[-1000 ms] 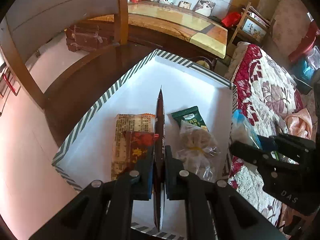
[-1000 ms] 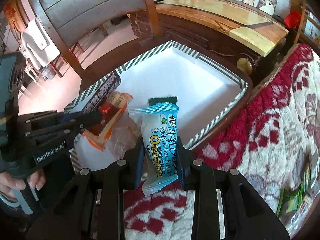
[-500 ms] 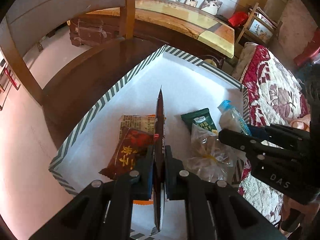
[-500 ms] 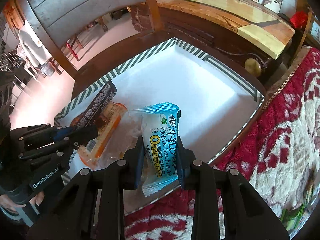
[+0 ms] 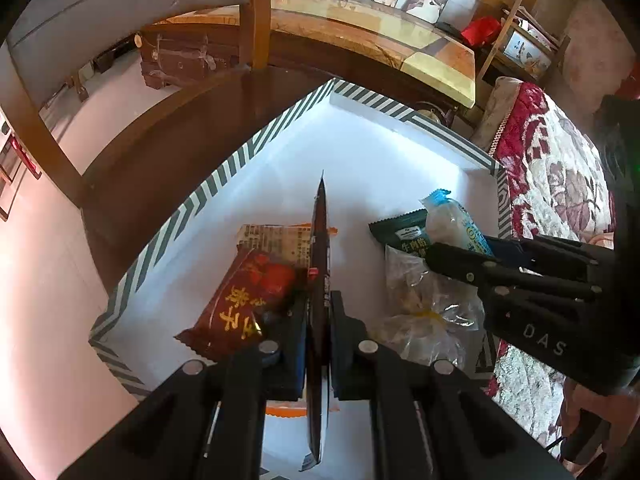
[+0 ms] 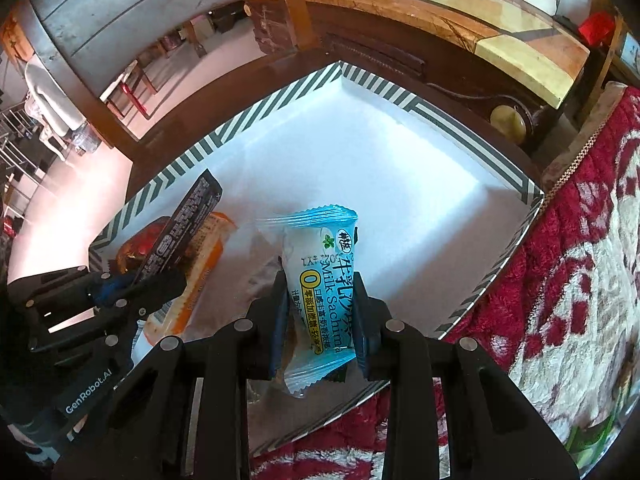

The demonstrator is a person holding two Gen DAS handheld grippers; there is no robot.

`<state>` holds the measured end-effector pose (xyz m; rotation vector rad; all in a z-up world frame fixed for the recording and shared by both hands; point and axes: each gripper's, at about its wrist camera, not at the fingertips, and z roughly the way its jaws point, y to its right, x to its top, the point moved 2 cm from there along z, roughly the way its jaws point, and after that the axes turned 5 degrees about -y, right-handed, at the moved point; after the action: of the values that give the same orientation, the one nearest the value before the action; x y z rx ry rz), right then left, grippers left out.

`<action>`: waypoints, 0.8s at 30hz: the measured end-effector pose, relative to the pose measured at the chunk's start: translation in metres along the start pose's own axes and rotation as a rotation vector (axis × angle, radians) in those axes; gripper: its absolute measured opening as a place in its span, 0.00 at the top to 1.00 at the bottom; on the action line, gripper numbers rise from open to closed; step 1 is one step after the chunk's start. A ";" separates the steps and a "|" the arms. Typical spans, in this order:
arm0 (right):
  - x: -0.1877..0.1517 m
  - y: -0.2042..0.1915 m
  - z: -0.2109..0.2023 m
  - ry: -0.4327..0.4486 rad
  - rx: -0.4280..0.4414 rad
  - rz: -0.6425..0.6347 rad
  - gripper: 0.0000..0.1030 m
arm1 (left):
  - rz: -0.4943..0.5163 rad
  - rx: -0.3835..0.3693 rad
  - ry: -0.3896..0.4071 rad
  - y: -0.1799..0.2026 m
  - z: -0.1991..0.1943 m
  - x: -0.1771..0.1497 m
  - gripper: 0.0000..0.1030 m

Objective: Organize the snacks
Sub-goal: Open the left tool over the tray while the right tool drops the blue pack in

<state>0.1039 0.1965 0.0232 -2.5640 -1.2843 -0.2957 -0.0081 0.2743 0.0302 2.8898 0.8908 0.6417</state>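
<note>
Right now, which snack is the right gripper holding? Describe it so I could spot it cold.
Find the white box with the striped rim. Over its near edge, the right gripper has its jaws shut on a light blue packet. It alone is pale blue, printed "Milk Sachima"; its neighbours are red, orange, green or clear.

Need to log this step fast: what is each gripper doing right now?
Left gripper: shut on a thin dark snack packet, held edge-on.
Right gripper: shut on the blue Milk Sachima packet.

Glossy plastic blue wrapper (image 6: 320, 280), matt white box (image 6: 400, 152), plush red blanket (image 6: 580, 260), polished wooden table (image 5: 192, 140)
</note>
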 end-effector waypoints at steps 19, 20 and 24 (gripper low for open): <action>-0.005 -0.008 -0.021 0.072 -0.039 -0.007 0.51 | -0.005 0.049 0.039 0.002 -0.010 -0.004 0.36; -0.007 -0.007 -0.026 0.083 -0.040 -0.002 0.51 | -0.001 0.056 0.051 0.003 -0.013 -0.004 0.34; -0.021 -0.001 -0.043 0.128 -0.030 0.040 0.51 | 0.026 0.061 0.075 0.011 -0.023 -0.007 0.26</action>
<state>0.0882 0.1673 0.0574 -2.5466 -1.1899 -0.4661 -0.0163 0.2596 0.0504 2.9539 0.8985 0.7430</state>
